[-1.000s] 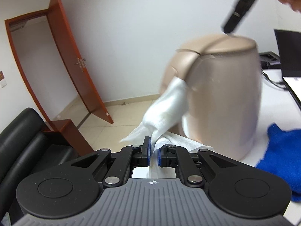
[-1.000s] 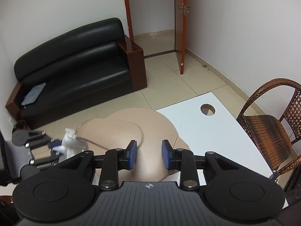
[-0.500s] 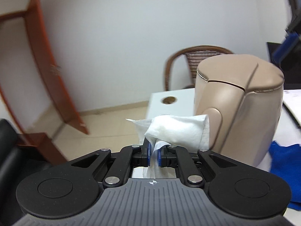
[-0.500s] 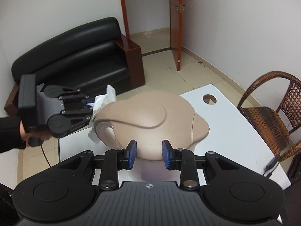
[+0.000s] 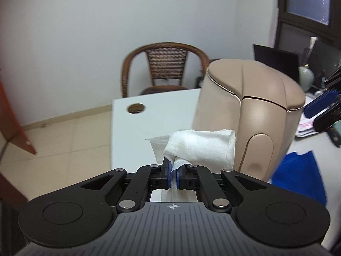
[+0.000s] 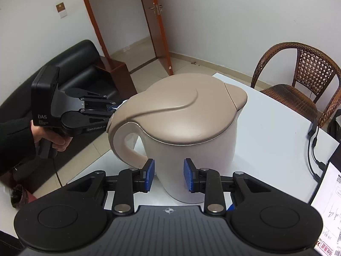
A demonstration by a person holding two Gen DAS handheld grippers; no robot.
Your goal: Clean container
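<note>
The beige kettle (image 6: pixel 183 128) stands upright on the white worktop (image 6: pixel 277 132); the left gripper (image 5: pixel 174 176) has its jaws clamped on a white wipe (image 5: pixel 200 147) beside the kettle's handle; the right gripper (image 6: pixel 168 175) hangs above with jaws parted, gripping nothing.

Beige kettle (image 6: pixel 187 128) before parted right gripper (image 6: pixel 168 175)

office: sofa (image 6: pixel 70 70), monitor (image 5: pixel 277 61), paperwork (image 6: pixel 328 202)
</note>
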